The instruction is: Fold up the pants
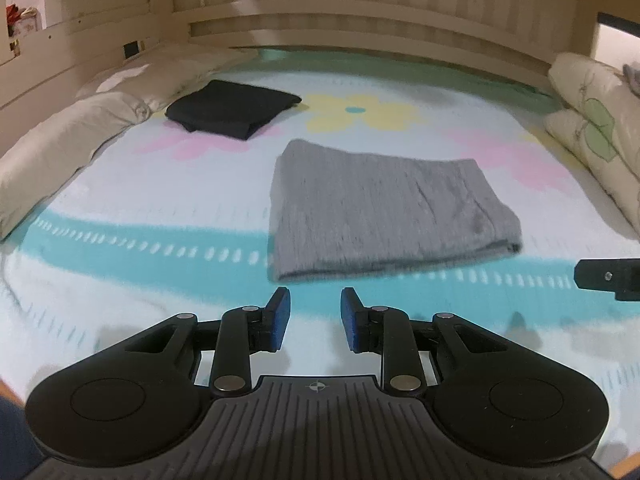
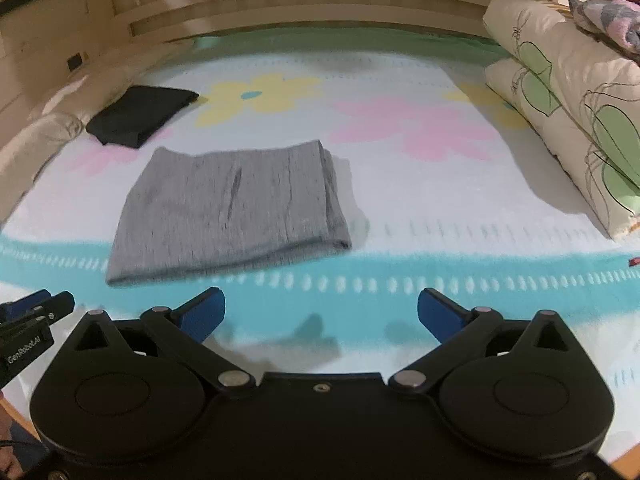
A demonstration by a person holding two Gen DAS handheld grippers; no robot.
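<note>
While both grippers hang above the near part of the bed, neither one holds anything. The left gripper (image 1: pixel 315 304) has its blue pads (image 1: pixel 280 318) only a little apart, with a narrow gap and nothing between them. The right gripper (image 2: pixel 319 312) is spread wide, its two blue pads (image 2: pixel 202 312) far from each other, and only the bed sheet (image 2: pixel 400 280) shows in the gap. In the right wrist view, the tip of the left gripper is visible at the left edge.

Just beyond the fingertips of both grippers lie the grey pants (image 1: pixel 384 208), already folded into a flat, nearly square packet. They rest on the sheet, partly on its turquoise band and partly on the white area, apart from both grippers. Farther back and to the left, a black folded garment (image 1: pixel 232 108) lies near a beige pillow (image 1: pixel 60 144). On the right side, cream bedding with green leaf prints (image 2: pixel 568 104) is stacked against the edge. A wooden headboard (image 1: pixel 360 8) closes the far end of the bed.
</note>
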